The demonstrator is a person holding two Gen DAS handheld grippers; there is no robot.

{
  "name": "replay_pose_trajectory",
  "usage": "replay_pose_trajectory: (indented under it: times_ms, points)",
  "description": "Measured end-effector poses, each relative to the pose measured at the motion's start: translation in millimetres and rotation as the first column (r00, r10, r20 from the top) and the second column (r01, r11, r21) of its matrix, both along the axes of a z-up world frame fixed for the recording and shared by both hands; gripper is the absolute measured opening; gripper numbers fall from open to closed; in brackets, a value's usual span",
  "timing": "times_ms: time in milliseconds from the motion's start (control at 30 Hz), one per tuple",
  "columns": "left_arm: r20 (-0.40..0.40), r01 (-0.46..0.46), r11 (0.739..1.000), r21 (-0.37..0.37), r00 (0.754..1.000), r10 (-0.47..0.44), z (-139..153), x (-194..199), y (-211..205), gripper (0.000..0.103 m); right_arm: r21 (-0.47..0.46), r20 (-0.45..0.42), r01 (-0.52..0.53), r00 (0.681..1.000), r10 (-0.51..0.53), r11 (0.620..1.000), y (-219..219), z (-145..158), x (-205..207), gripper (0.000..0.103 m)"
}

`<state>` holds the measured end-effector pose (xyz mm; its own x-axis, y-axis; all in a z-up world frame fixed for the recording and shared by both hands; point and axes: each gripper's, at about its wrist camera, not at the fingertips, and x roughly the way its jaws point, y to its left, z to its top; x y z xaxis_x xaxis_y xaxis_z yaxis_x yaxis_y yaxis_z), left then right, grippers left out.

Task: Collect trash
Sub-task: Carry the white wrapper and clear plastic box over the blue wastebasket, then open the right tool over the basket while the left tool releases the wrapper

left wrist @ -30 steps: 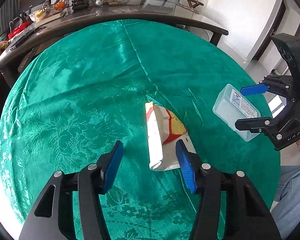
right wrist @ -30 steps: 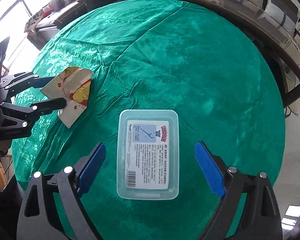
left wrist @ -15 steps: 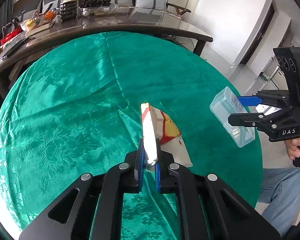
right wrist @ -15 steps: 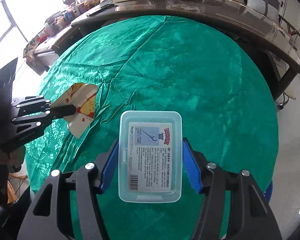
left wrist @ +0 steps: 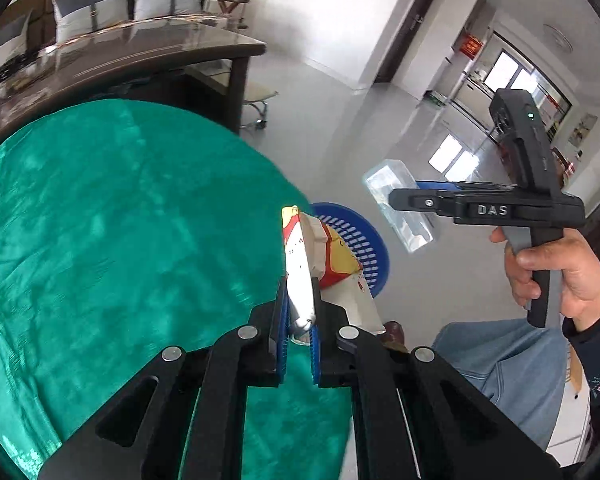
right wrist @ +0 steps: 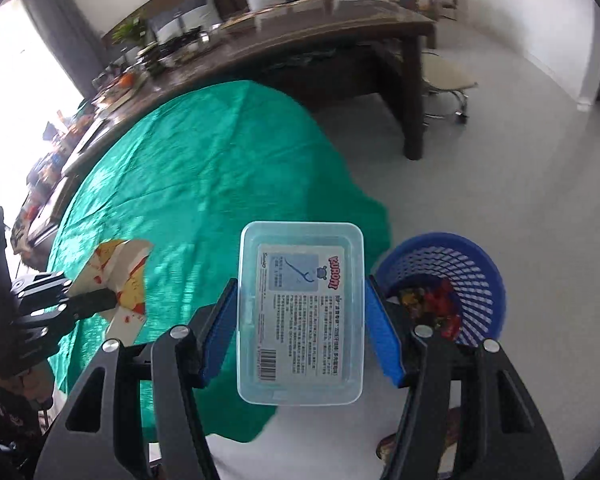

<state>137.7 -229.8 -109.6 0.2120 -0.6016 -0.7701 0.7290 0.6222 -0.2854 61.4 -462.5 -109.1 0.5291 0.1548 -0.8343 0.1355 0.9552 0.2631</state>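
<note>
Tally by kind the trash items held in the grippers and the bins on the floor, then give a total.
Paper wrapper, in left gripper: 1
Clear plastic box, in right gripper: 1
Blue basket: 1
Total: 3

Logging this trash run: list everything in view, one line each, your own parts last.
Paper wrapper: one, white, red and yellow, held off the table.
Plastic box: one, clear with a label, held beside the basket.
Basket: one, blue, on the floor, coloured scraps inside.
Tablecloth: one, green, on the round table.
Long table: one, dark brown, behind.
Cushions: several, grey and white, at the back.
Left gripper: black, blue fingers, shut on wrapper.
Right gripper: black, blue fingers, shut on box.
Hand: one, on right gripper's handle.
</note>
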Motion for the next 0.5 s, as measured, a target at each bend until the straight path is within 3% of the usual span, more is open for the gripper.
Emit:
replay_pose_trajectory:
  times_ms: [267, 500]
  points:
    - [-0.042, 0.118, 0.987, 0.110, 0.993, -0.114, -58, 2, -160, 0.008, 0.008, -0.042, 0.209, 0.977, -0.208, 0.978, -97, -64, -9, 0.059]
    - [-0.085, 0.127, 0.973, 0.195, 0.990, -0.112, -120, 24, -227, 0.008, 0.093, -0.101, 0.311, 0.948, -0.302, 0.946, -148, -133, 4, 0.059]
